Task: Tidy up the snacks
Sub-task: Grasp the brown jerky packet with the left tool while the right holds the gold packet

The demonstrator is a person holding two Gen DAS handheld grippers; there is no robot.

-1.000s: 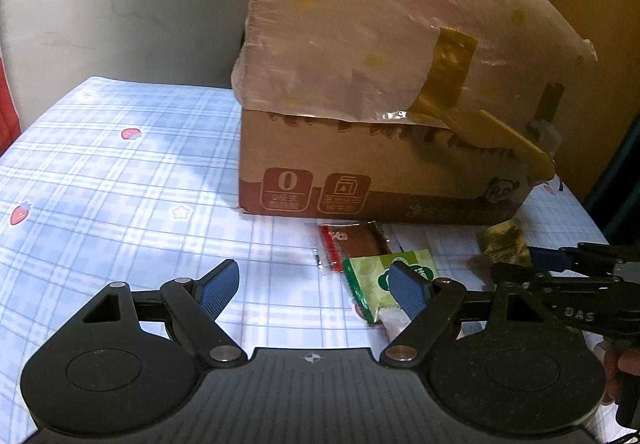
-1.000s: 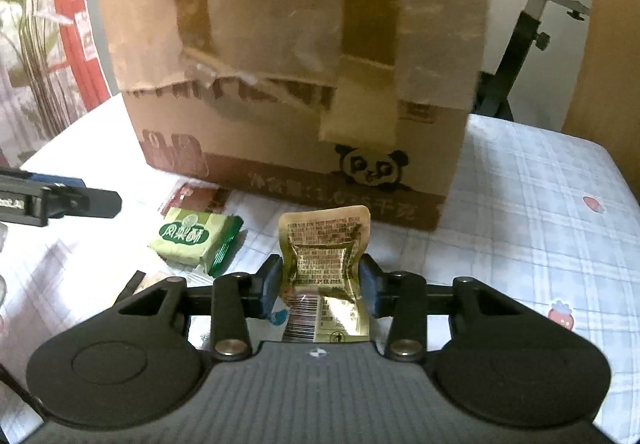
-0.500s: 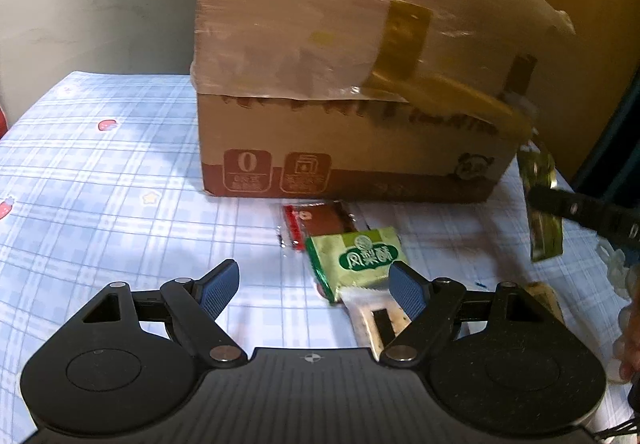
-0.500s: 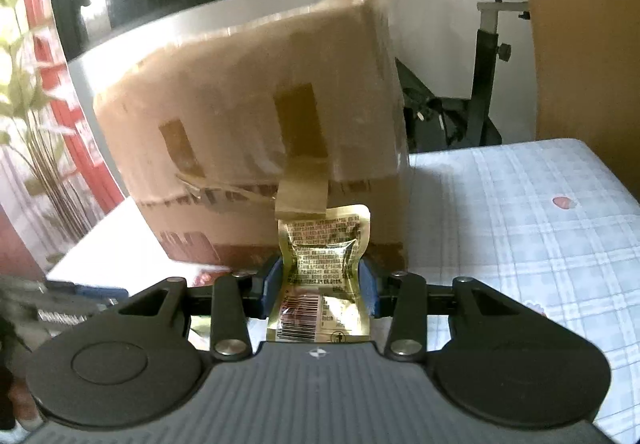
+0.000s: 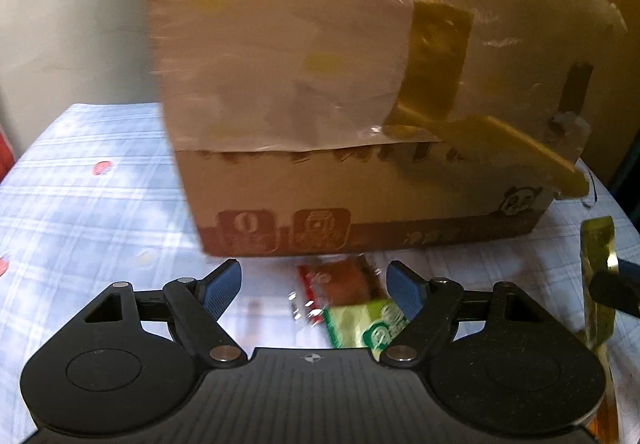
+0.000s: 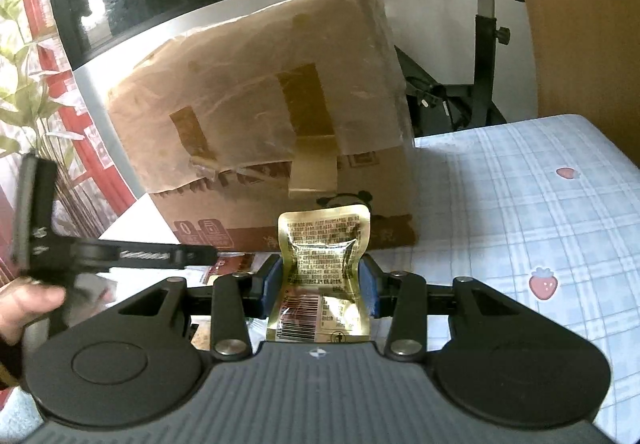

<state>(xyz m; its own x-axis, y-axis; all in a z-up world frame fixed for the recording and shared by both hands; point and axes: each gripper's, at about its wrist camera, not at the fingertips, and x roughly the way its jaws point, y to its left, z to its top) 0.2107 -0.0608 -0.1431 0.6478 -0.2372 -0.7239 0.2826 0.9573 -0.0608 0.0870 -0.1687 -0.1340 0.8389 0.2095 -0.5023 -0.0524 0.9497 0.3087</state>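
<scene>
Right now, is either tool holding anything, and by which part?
The right tool is shut on the gold packet, pinching its two side edges about mid-height, upright. The left tool is open and holds nothing.

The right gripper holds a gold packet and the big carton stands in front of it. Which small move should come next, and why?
Probably lift the right gripper higher toward the carton top. Its jaws are shut on the gold packet, which sits level with the carton's lower front wall, so it cannot go in from here. Whether the top is open is not visible.
</scene>
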